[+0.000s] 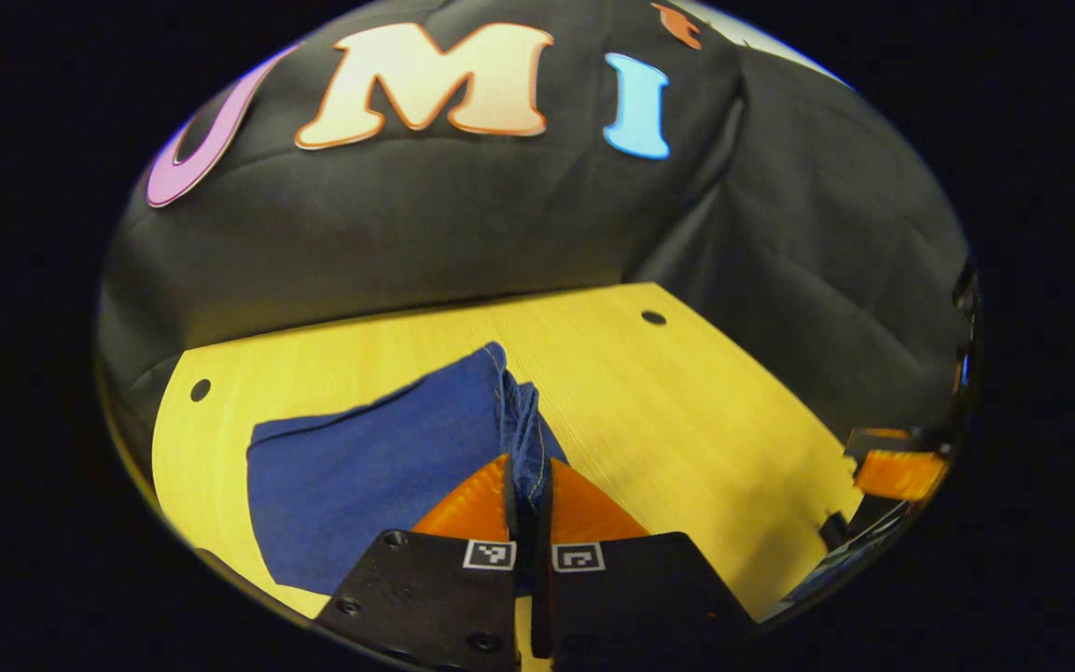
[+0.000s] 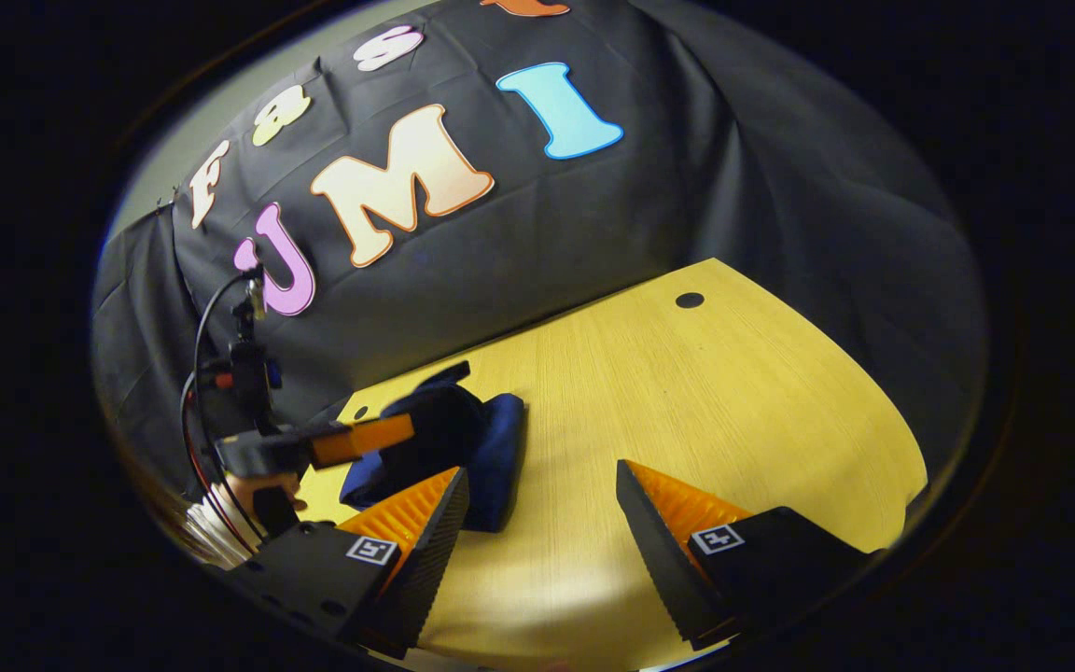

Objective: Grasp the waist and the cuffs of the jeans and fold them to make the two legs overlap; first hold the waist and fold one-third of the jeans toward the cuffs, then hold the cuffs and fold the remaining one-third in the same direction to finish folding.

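The dark blue jeans (image 1: 379,467) lie folded in a flat bundle on the yellow wooden table (image 1: 687,411). My left gripper (image 1: 528,471) is shut on a raised edge of the denim, with a seam pinched between its two fingers. In the right gripper view the jeans (image 2: 498,448) form a thick bundle at the left. The left gripper (image 2: 351,441), held by a hand, reaches over them there. My right gripper (image 2: 539,474) stands open just right of the bundle, above bare table with nothing between its fingers. It also shows at the right edge of the left gripper view (image 1: 897,471).
The table (image 2: 733,392) has small round holes near its far corners (image 1: 653,317) (image 1: 200,389) (image 2: 689,300). Black cloth walls close in behind and to the right. Cables (image 2: 206,345) hang by the left gripper's handle.
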Demonstrator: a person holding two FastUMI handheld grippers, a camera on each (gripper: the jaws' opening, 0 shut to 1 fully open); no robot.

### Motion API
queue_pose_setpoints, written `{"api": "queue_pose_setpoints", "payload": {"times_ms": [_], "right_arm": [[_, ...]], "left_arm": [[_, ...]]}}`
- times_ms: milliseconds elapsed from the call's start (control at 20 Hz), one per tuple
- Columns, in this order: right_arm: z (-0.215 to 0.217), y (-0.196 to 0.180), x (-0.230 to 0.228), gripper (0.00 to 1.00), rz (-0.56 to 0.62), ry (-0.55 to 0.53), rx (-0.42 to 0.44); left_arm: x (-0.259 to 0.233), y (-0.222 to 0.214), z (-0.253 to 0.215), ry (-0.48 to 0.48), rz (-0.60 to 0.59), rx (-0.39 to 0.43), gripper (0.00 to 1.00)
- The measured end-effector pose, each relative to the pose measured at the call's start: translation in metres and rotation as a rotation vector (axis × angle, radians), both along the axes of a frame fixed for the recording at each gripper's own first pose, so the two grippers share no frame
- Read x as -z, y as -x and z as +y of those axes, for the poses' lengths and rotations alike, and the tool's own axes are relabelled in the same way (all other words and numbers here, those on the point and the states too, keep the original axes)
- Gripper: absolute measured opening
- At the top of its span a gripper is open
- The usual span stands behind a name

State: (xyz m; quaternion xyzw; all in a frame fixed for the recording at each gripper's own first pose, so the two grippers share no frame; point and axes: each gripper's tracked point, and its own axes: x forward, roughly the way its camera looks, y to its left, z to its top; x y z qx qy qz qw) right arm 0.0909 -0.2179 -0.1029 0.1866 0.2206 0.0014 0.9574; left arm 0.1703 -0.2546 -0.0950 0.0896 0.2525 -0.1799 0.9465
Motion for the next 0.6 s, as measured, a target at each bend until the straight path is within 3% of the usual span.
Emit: {"api": "queue_pose_setpoints", "payload": {"times_ms": [150, 300, 400, 550, 600], "right_arm": [[-0.004, 0.004, 0.002, 0.98, 0.002, 0.006, -0.004], [-0.006, 0.006, 0.001, 0.98, -0.001, 0.012, -0.001], [-0.002, 0.006, -0.002, 0.98, -0.004, 0.012, 0.002], [0.017, 0.005, -0.017, 0.98, -0.044, 0.024, 0.006], [0.03, 0.005, -0.022, 0.98, -0.065, 0.028, -0.002]], "left_arm": [[0.031, 0.01, -0.009, -0.05, 0.026, 0.007, 0.03], [0.042, 0.028, -0.039, 0.022, 0.07, 0.069, 0.24], [0.029, 0.039, -0.047, 0.067, 0.054, 0.088, 0.31], [-0.008, 0.061, -0.025, 0.165, -0.005, 0.056, 0.8], [-0.024, 0.068, -0.011, 0.191, -0.032, 0.043, 0.81]]}}
